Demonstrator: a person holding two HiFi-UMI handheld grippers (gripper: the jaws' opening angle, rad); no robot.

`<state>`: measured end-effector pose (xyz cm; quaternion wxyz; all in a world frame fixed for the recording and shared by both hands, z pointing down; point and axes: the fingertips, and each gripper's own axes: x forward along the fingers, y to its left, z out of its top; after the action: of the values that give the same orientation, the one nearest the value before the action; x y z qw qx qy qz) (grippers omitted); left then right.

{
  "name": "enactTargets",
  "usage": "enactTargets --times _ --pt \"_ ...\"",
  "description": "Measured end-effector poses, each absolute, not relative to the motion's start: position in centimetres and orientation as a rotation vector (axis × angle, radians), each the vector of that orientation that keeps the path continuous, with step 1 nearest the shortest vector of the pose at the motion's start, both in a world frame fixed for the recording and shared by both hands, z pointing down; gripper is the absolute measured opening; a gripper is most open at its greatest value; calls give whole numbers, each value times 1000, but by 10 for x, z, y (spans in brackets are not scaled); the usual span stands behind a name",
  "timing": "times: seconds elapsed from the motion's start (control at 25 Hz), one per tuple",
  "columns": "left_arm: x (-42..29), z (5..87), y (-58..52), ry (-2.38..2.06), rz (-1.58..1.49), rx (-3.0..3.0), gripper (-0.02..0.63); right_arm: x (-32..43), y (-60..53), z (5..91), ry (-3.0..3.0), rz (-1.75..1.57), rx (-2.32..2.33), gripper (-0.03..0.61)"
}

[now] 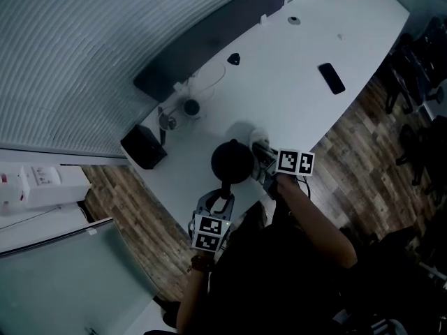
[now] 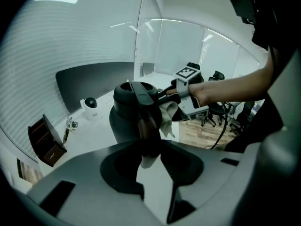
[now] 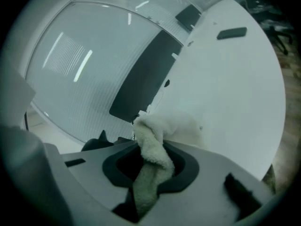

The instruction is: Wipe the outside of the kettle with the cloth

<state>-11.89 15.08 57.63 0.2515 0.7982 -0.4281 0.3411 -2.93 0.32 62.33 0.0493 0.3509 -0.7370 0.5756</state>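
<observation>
Kettle [image 1: 232,160], black, stands on the white desk [image 1: 300,89] near its front edge. Left tongs [image 2: 149,142] clamp its handle [image 2: 145,119]. Right tongs [image 3: 151,161] pinch a white cloth [image 3: 151,135], held bunched just beside the kettle's upper right side.

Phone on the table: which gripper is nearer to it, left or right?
Right. The right gripper, holding the cloth, sits beside the kettle toward the phone; the left gripper, gripping the handle, is farther back.
</observation>
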Motion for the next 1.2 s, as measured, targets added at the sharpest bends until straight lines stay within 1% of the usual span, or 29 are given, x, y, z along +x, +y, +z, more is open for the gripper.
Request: enactTargets --times 0.2,0.36,0.44,0.6,0.76,0.92,1.2 --pt "-120 578 150 -1196 941 2139 127 -29 7 681 -2080 1916 1079 77" --pt "-121 580 151 -1235 951 2110 127 -28 18 716 -2007 1881 980 77" --pt "-120 578 151 -1243 973 2086 127 -22 15 699 -2082 1829 935 77" --pt "-123 578 150 -1264 1006 2030 127 -6 0 619 -2295 1727 871 77" --pt "-125 580 150 -1284 1041 1981 127 -34 4 564 -2412 1579 607 77" --pt "-124 581 149 -1291 1082 1935 126 -68 4 566 -2394 1450 507 77" --pt "-126 582 147 -1343 1073 1836 126 -68 -21 606 -2308 1586 445 77"
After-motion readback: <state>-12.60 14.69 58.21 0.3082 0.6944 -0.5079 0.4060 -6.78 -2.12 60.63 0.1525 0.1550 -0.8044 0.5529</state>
